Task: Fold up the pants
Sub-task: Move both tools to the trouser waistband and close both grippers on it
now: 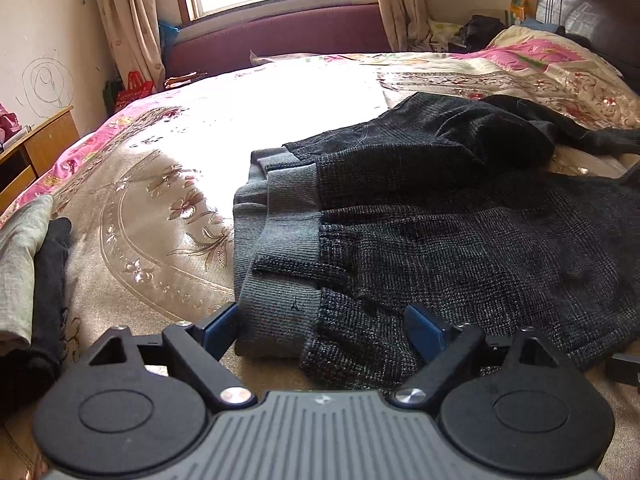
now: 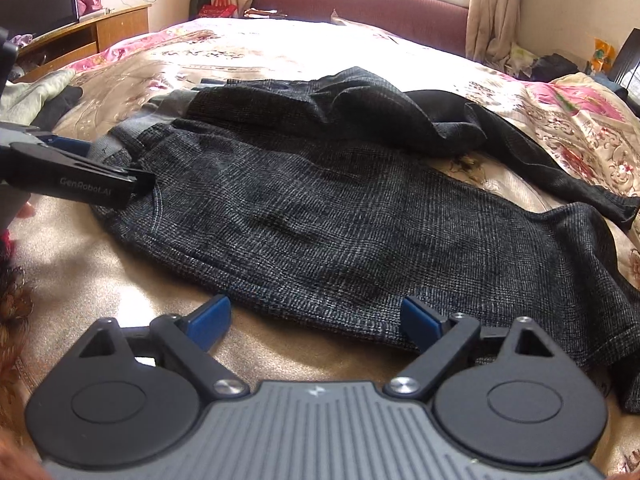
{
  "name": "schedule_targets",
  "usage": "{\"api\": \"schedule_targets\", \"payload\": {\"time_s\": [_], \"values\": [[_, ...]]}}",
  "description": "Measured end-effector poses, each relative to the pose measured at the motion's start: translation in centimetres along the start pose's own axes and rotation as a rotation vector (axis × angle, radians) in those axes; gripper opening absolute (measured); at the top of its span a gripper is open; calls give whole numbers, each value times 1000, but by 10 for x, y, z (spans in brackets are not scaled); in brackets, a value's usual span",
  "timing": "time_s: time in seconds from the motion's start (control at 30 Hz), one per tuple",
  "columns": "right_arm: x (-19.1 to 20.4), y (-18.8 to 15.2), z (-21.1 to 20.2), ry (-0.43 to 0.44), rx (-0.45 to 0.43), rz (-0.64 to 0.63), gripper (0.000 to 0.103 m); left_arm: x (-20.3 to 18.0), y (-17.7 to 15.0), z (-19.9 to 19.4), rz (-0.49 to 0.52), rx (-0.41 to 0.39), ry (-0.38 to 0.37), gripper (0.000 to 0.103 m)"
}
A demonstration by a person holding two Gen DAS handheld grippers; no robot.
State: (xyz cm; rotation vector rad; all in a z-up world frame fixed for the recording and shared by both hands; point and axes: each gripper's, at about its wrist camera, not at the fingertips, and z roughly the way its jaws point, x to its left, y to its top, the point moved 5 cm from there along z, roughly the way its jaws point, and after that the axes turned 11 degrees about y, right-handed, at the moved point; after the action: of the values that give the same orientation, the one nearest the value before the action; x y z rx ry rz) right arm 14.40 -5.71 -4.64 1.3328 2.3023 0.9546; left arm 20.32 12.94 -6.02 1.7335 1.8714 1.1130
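Observation:
Dark grey checked pants (image 1: 460,240) with a lighter grey ribbed waistband (image 1: 280,240) lie spread on the bed. My left gripper (image 1: 320,330) is open, its blue fingers on either side of the near waistband corner. In the right wrist view the pants (image 2: 340,220) stretch from left to right, legs trailing to the right. My right gripper (image 2: 316,320) is open at the near edge of the pants, fingers straddling the fabric edge. The left gripper shows there at the left (image 2: 92,168), at the waistband.
The bed has a floral beige and pink cover (image 1: 160,200). Folded grey and black clothes (image 1: 28,280) lie at the left. A wooden desk (image 1: 36,148) stands by the wall. A dark headboard (image 1: 592,4) and a window seat (image 1: 272,40) lie beyond.

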Motion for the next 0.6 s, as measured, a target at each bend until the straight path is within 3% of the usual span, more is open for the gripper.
{"api": "schedule_targets", "payload": {"time_s": [0.07, 0.13, 0.37, 0.6], "values": [[0, 1, 1, 1, 4, -3, 90, 6, 0, -1, -14, -6, -7, 90], [1, 1, 2, 1, 7, -14, 87, 13, 3, 0, -36, 2, -5, 75], [16, 4, 0, 61, 3, -87, 83, 17, 1, -2, -14, -19, -29, 73], [45, 11, 10, 109, 0, -238, 83, 21, 0, 4, 27, -42, -90, 79]]}}
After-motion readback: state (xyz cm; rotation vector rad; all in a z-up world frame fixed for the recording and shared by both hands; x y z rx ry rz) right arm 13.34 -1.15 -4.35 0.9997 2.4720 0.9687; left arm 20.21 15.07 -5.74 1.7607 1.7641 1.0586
